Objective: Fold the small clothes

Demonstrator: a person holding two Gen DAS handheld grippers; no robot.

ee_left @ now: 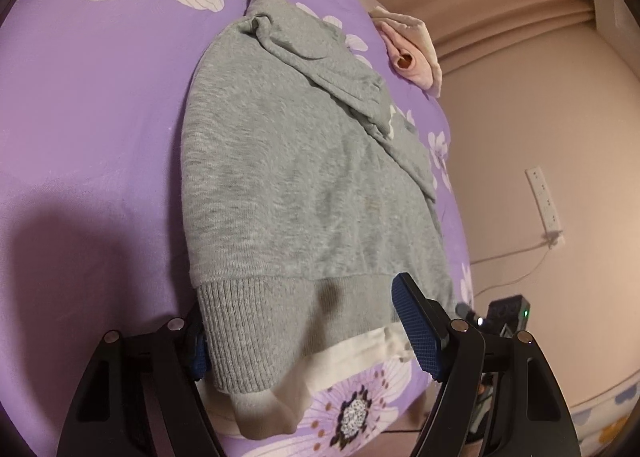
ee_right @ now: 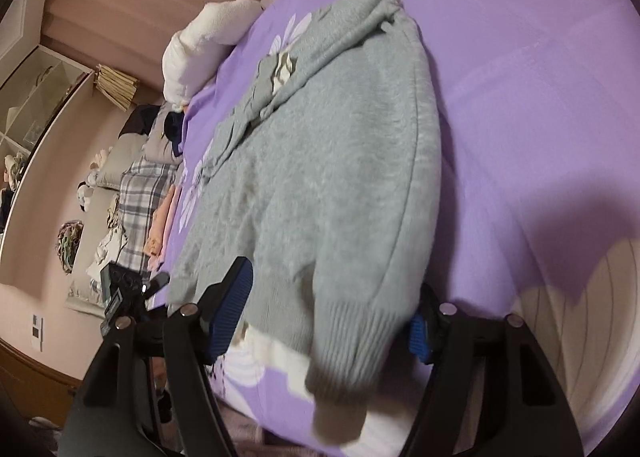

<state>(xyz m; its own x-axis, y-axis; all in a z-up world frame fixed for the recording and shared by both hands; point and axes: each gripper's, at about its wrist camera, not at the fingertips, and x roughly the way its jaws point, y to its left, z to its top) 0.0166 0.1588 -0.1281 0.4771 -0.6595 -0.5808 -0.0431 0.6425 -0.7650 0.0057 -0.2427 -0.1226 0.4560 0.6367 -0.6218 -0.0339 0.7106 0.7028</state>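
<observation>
A small grey sweatshirt (ee_left: 288,177) with a ribbed hem and a white under-layer lies on the purple flowered bedsheet (ee_left: 88,97), one sleeve folded across its back. My left gripper (ee_left: 308,337) is open, its blue pads either side of the hem's left corner. In the right wrist view the same sweatshirt (ee_right: 328,161) runs away from me. My right gripper (ee_right: 324,321) is open around the hem's right corner; the ribbed edge hangs between its fingers.
A pink garment (ee_left: 412,53) lies at the bed's far edge, a white fluffy item (ee_right: 200,53) beside it. Folded clothes (ee_right: 148,193) are piled off the bed's left side. The other gripper's body (ee_left: 508,313) shows at right. A wall socket strip (ee_left: 546,201) hangs right.
</observation>
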